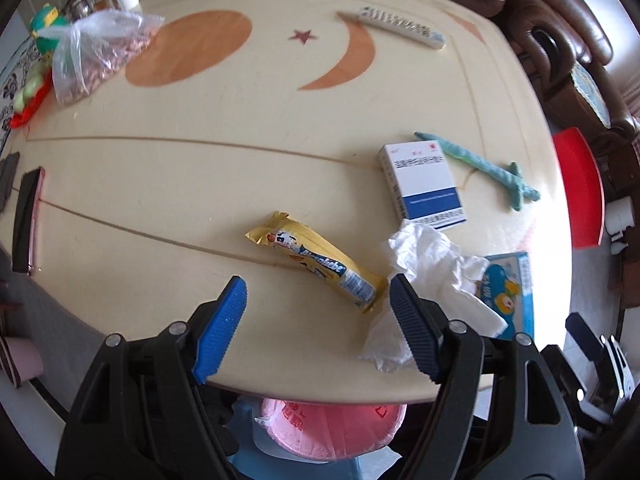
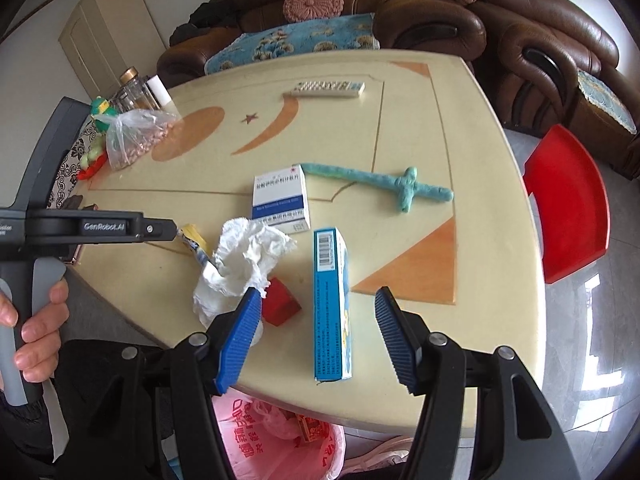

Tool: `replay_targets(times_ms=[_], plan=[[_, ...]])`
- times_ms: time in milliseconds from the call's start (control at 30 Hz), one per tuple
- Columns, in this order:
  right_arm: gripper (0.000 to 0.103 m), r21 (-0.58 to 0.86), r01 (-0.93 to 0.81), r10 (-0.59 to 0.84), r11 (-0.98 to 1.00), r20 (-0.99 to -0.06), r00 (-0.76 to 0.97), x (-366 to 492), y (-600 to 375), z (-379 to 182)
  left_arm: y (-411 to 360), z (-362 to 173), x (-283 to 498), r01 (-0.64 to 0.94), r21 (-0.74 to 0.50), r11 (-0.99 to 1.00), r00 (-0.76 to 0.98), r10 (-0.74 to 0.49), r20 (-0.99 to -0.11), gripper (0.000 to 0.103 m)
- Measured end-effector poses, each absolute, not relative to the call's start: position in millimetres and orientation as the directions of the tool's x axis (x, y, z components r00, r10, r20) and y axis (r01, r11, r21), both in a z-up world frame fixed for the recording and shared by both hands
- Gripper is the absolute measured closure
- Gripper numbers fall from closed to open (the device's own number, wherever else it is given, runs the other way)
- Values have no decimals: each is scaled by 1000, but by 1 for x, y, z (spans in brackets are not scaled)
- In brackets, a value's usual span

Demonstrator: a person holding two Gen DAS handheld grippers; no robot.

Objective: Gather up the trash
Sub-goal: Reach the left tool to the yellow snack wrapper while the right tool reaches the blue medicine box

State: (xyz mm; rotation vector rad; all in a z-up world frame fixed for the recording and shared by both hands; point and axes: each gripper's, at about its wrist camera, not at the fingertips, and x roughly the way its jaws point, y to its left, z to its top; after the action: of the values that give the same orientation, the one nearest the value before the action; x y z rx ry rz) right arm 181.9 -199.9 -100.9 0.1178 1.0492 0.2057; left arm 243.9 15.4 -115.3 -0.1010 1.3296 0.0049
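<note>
Pink-lined trash bin (image 2: 280,440) seen below near table edge, some scraps already inside. Left gripper (image 1: 316,292) and right gripper (image 2: 318,304) spread wide, nothing gripped. Yellow foil snack wrapper (image 1: 320,260), crumpled white tissue (image 2: 244,264), upright blue carton (image 2: 332,304) left uncollected on cream table (image 2: 480,160); task judged early.

Between the spread fingers of the left gripper (image 1: 316,298) the near strip of the cream table (image 1: 224,128) lies bare. The yellow snack wrapper (image 1: 320,260) slants in from the right, its end close to the right finger, and the crumpled tissue (image 1: 428,256) crowds that finger's outer side. The right gripper (image 2: 318,334) straddles the blue box (image 2: 332,304); a red block (image 2: 282,300) sits just beside its left finger. The table's middle is open up to the white medicine box (image 1: 424,184).
</note>
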Motion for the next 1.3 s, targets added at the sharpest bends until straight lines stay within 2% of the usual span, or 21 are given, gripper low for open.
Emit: replay_targets(times_ms=[433, 933, 1167, 1300], plan=[[45, 195, -122, 229, 973, -874, 429, 193, -198, -134, 23, -153, 267, -125, -58, 990, 169, -36, -985, 31], [45, 204, -121, 236, 971, -885, 401, 200, -199, -152, 36, -184, 280, -255, -115, 960, 111, -89, -990, 31], [45, 194, -116, 224, 974, -892, 393, 201, -199, -160, 35, -185, 285, -269, -98, 958, 123, -67, -990, 33], [45, 188, -110, 216, 976, -895, 391, 201, -200, -165, 22, -183, 289, -224, -53, 973, 132, -23, -991, 40]])
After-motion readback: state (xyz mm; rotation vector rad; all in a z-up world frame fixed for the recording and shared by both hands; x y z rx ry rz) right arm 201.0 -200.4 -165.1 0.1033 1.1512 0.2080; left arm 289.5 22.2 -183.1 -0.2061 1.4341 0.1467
